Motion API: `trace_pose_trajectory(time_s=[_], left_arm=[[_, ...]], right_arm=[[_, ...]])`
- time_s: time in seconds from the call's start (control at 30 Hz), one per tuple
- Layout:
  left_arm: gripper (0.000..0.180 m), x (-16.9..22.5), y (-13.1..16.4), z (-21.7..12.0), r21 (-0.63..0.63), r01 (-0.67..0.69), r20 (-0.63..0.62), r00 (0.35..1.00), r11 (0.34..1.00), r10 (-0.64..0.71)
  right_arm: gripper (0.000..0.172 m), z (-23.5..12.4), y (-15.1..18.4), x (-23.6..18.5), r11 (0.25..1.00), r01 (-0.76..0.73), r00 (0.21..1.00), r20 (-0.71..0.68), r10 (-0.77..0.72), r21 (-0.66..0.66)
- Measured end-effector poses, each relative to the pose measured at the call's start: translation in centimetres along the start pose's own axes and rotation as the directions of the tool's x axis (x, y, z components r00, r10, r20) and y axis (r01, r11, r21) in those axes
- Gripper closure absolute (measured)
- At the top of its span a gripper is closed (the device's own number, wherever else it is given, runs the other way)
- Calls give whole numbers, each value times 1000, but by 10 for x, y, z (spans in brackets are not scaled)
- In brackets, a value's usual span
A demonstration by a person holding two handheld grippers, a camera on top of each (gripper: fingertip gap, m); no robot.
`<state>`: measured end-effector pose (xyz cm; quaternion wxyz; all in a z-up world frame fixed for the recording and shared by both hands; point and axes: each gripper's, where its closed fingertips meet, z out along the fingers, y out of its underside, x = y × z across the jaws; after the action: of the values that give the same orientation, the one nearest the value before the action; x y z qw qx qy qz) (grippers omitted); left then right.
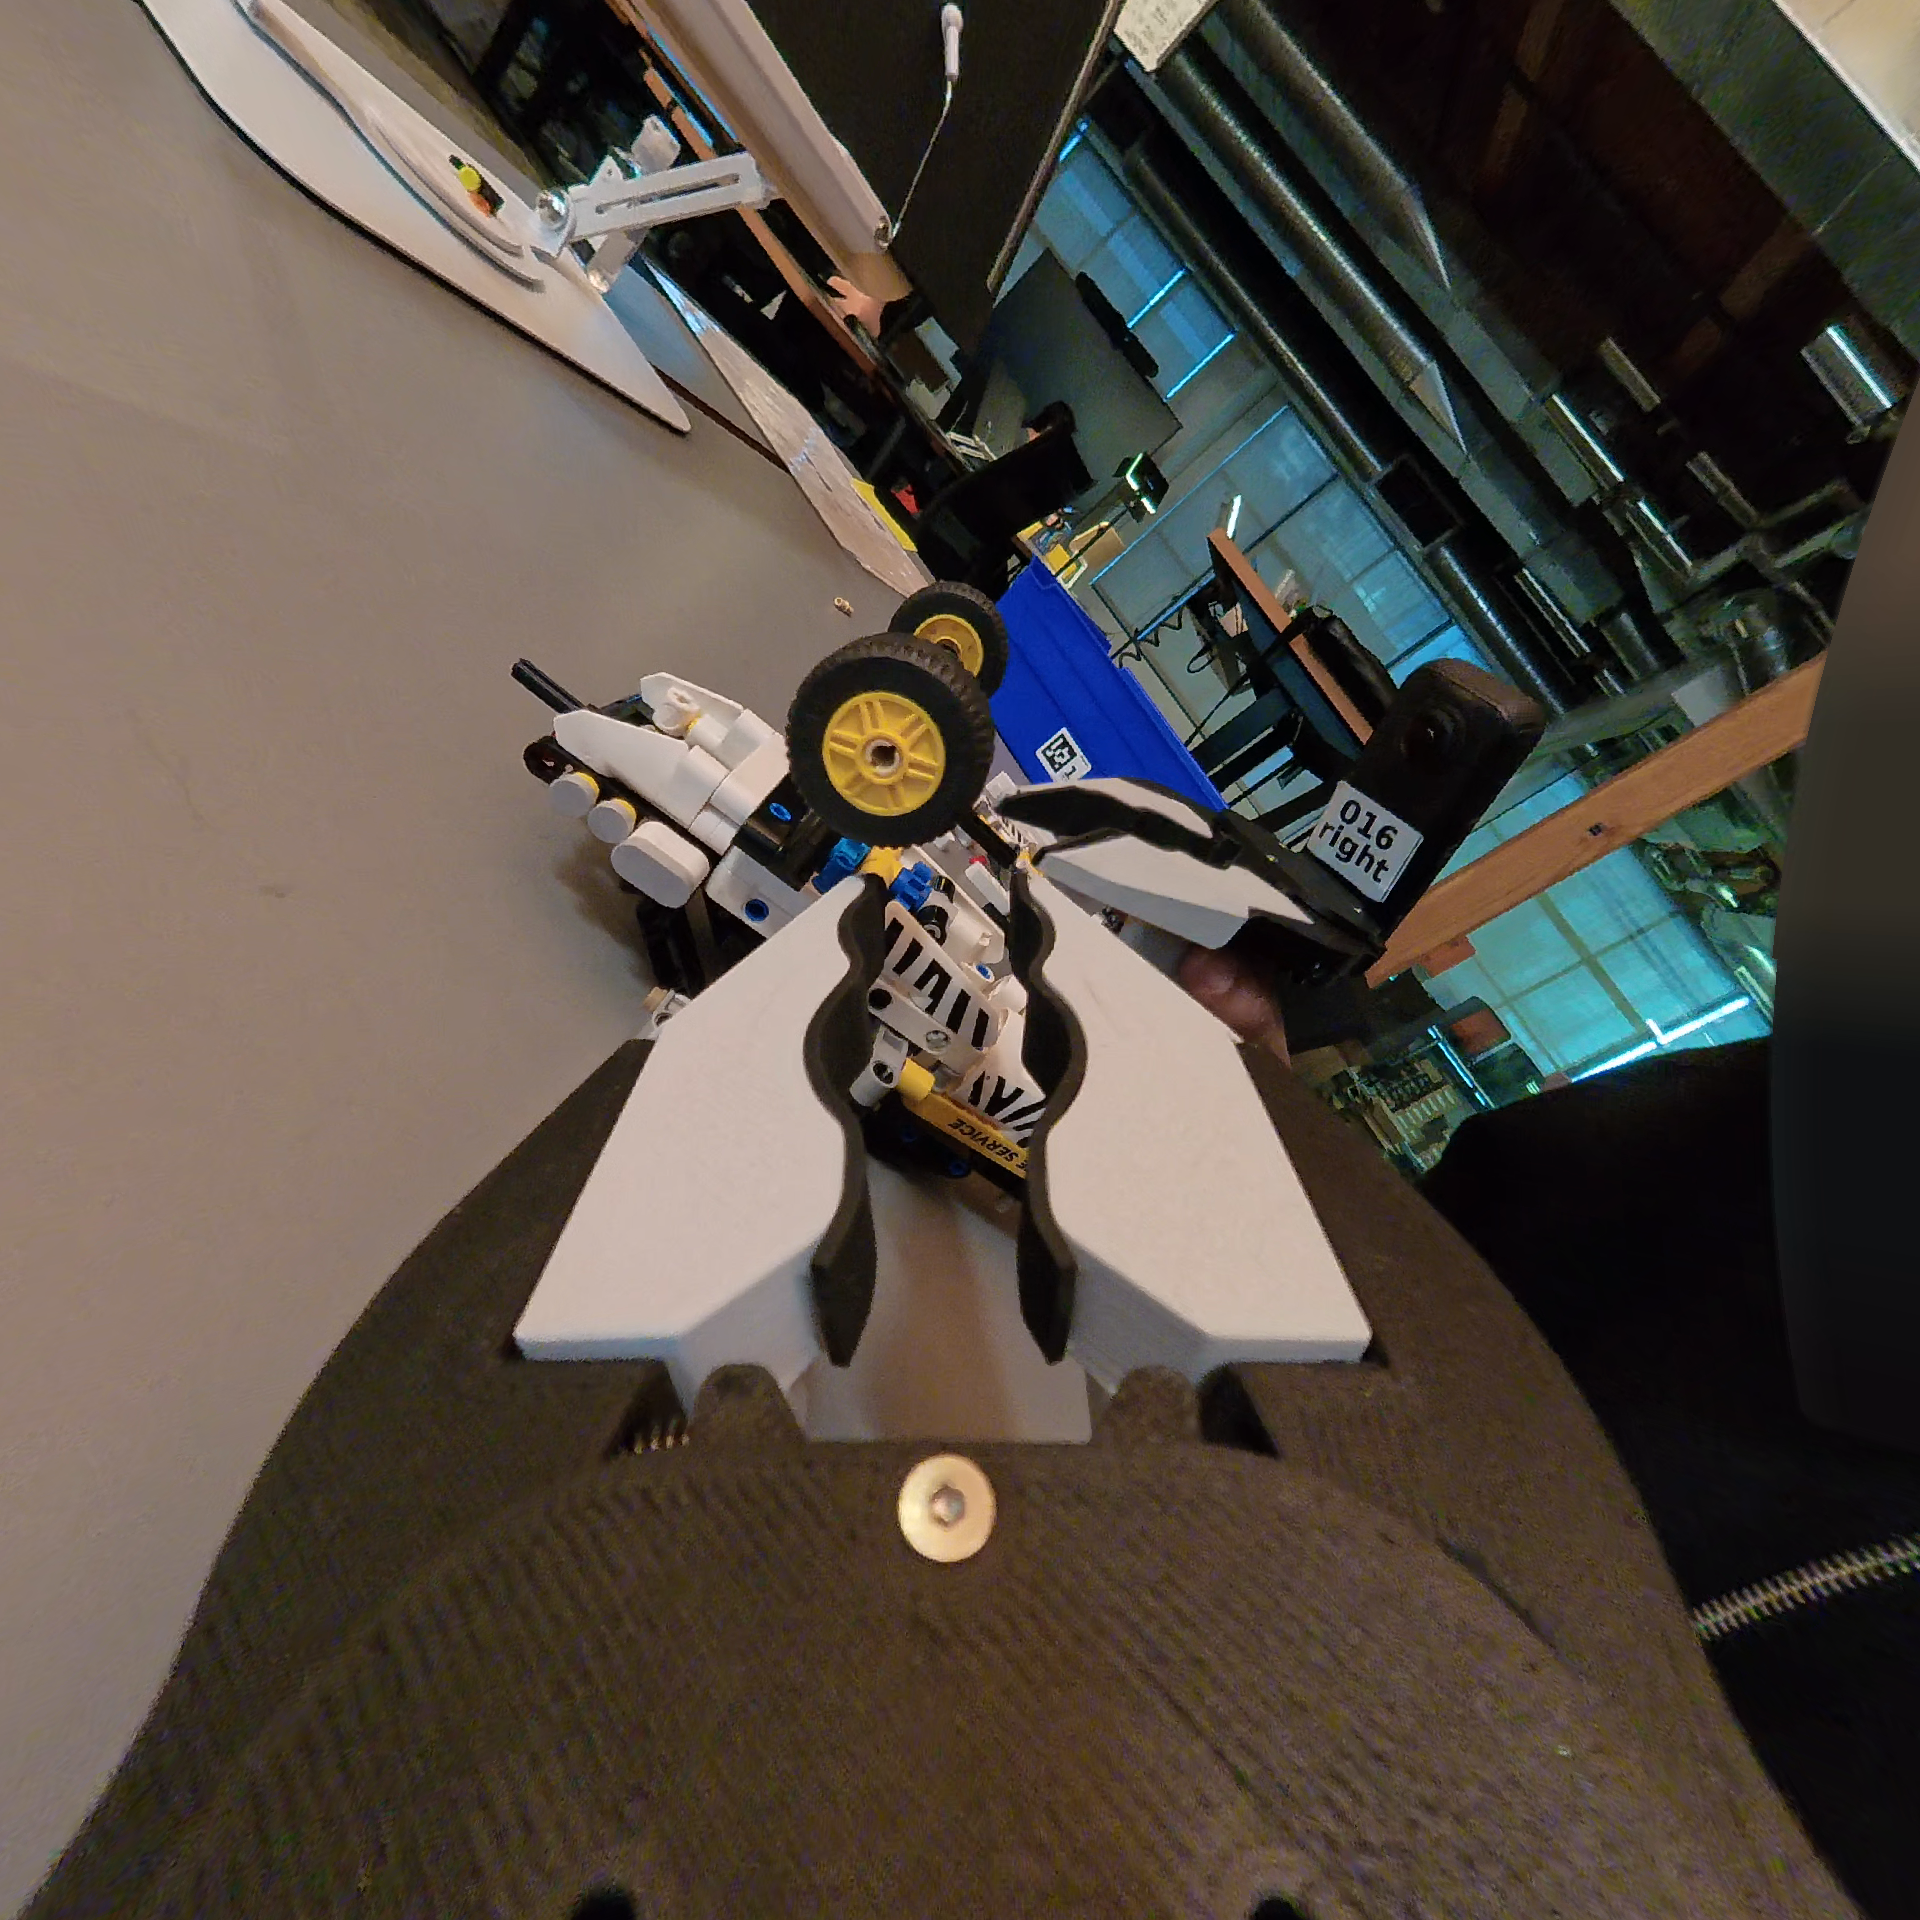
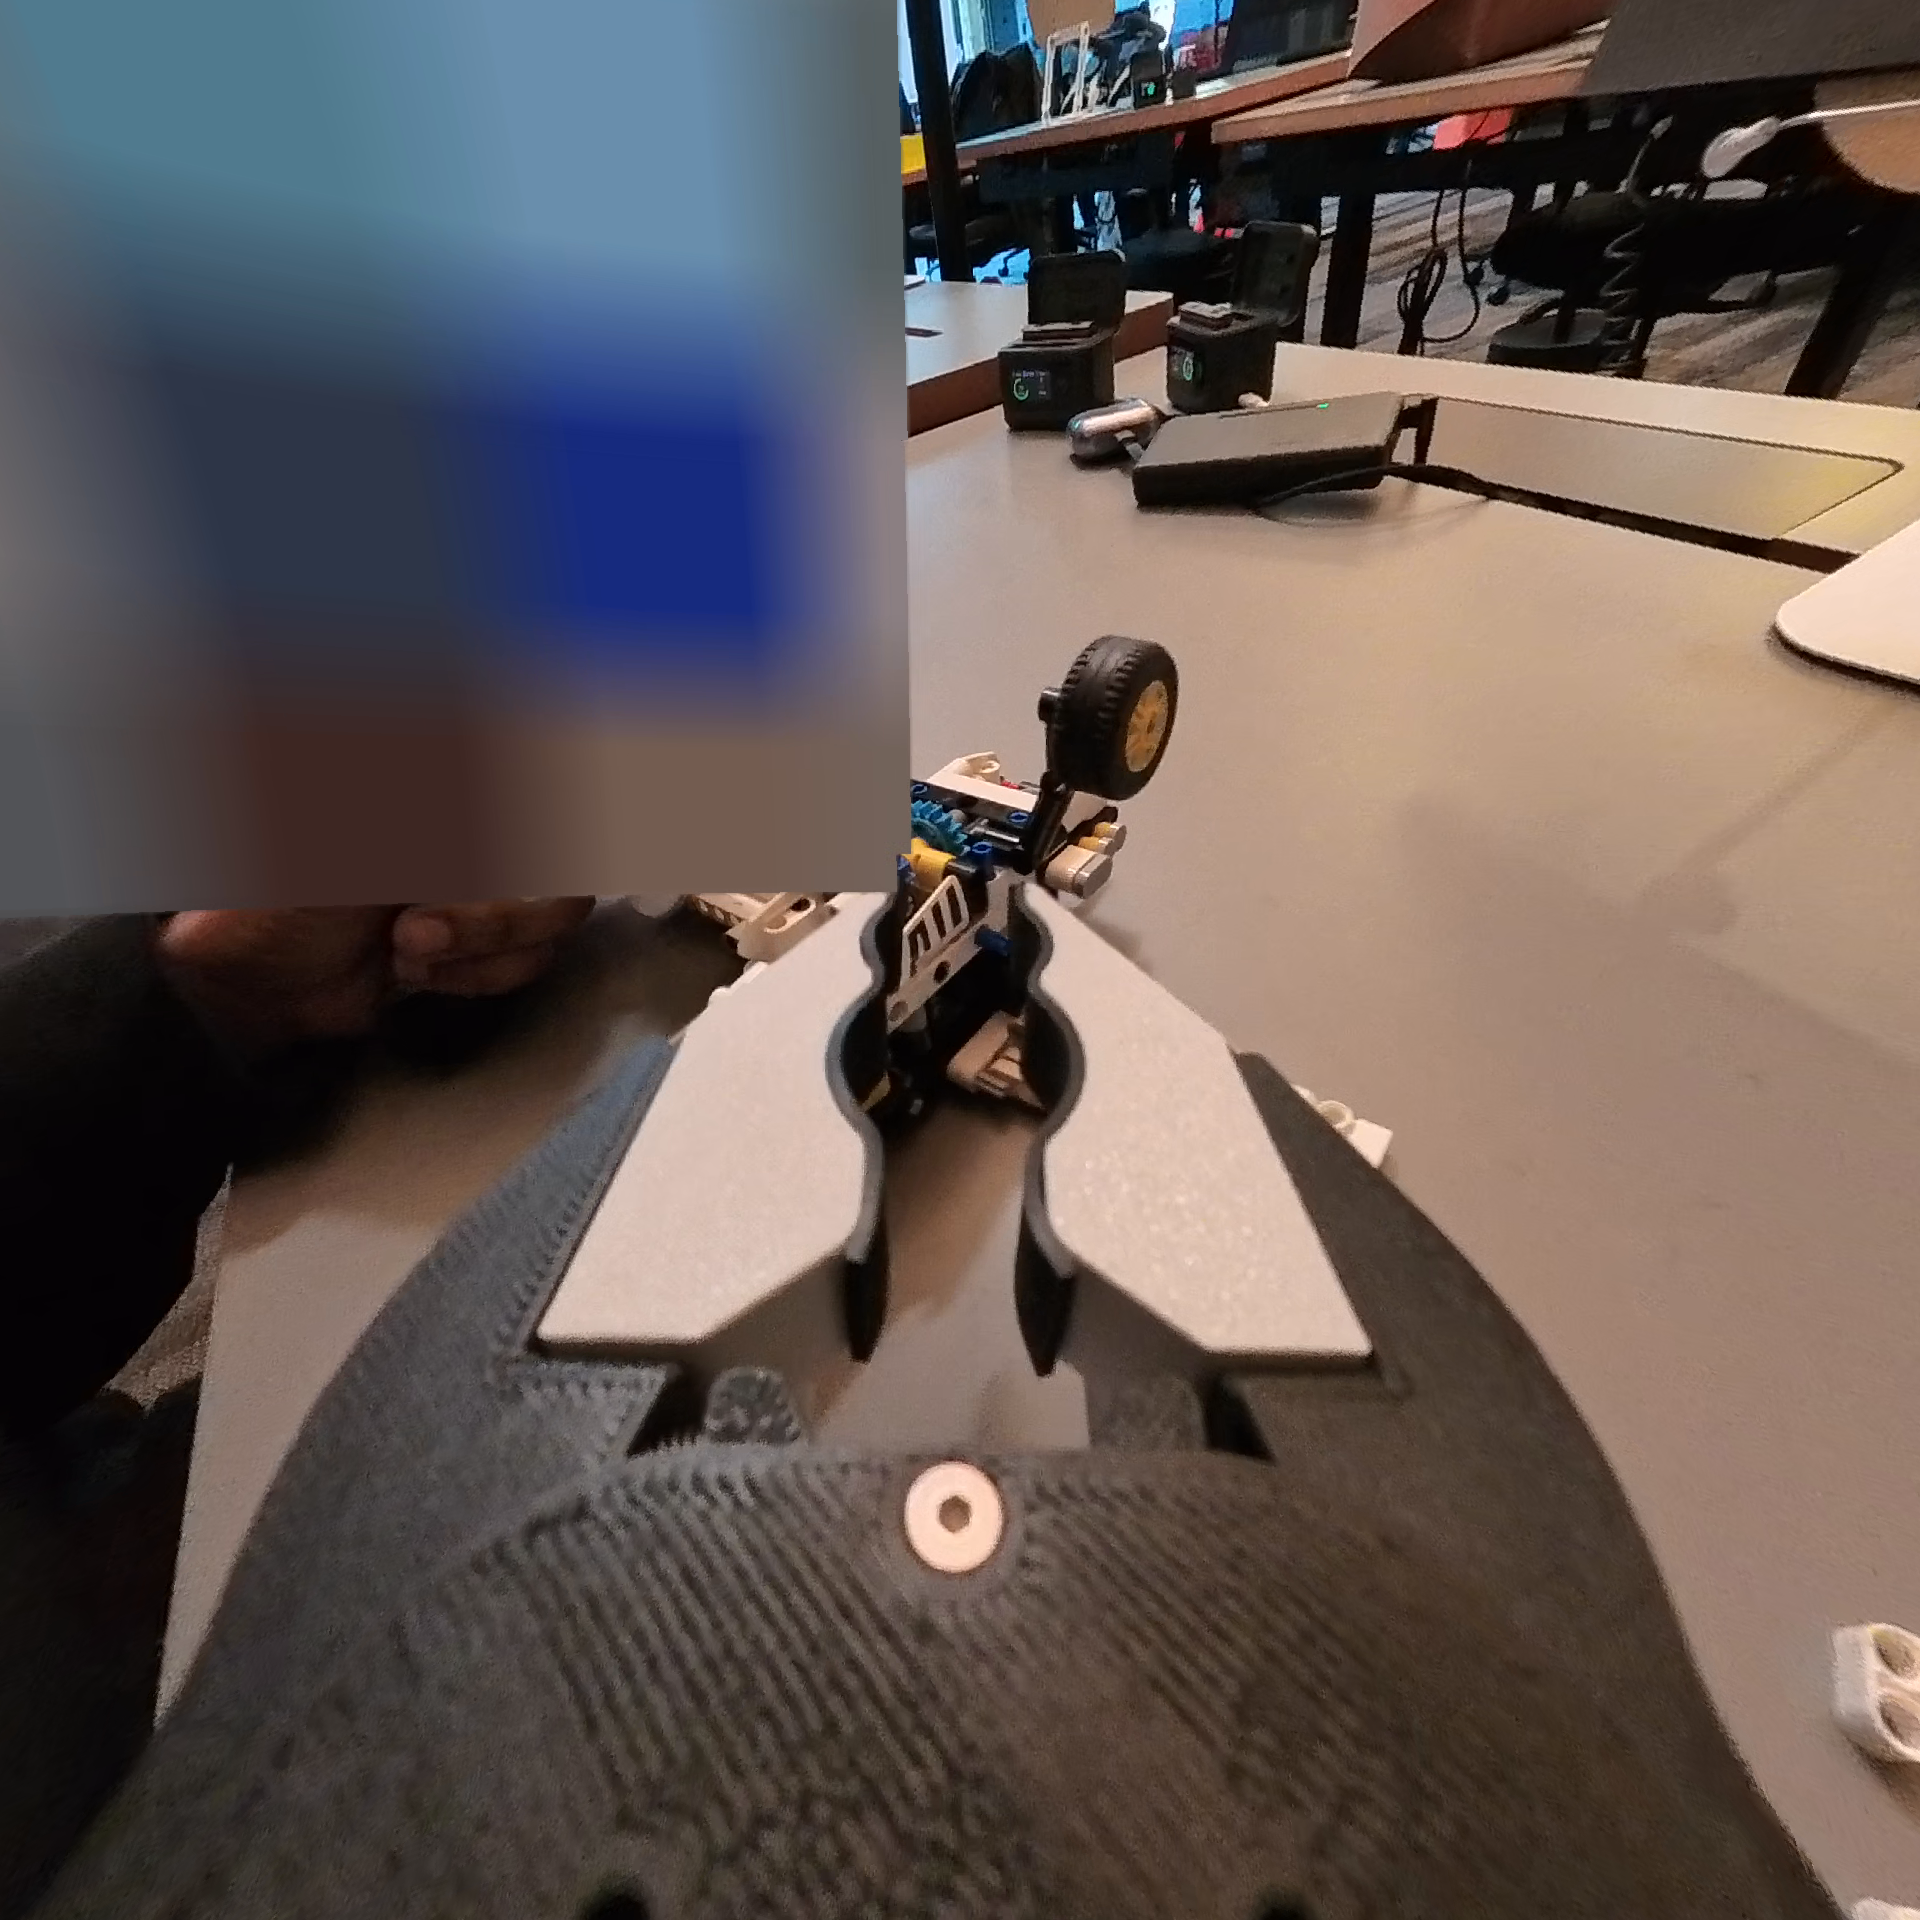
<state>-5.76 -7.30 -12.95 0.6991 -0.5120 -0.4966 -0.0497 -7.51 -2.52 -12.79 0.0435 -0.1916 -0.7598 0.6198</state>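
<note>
A grey table in a busy workshop, with desks, cables and black chargers behind and a blue bin beyond its far edge, carries a toy vehicle built from plastic bricks, white and black with yellow and blue pins, and zebra-striped panels along its body. The toy lies tipped over on the table, two black tyres with yellow hubs raised in the air on a black arm, and a row of rounded white pieces pointing toward the tabletop. The left gripper reaches in from the near side, its white fingers with black wavy pads drawn in on the striped part of the toy, which fills the space between them; the pads look pressed to the panel on both sides. The right gripper comes at the same toy from the other end, and its pads sit tight against a striped panel and the black frame behind it, so both tools appear clamped on the one model. In the left wrist view the right gripper's fingers show just past the wheel, narrowly parted at the toy. Loose white bricks lie on the table near the right gripper, and a person's hand rests at the left of that view
</note>
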Motion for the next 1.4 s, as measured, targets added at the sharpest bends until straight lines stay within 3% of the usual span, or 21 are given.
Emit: trace_pose_trajectory(time_s=[0.8,1.4], left_arm=[[161,-2,0,0,-2,9,7,1000,1000,-9],[162,0,-7,-5,53,13,-10,1000,998,-13]], right_arm=[[156,8,9,-3,998,-1,1000,20,2,-69],[156,-9,-5,-4,996,-80,996,53,78,47]])
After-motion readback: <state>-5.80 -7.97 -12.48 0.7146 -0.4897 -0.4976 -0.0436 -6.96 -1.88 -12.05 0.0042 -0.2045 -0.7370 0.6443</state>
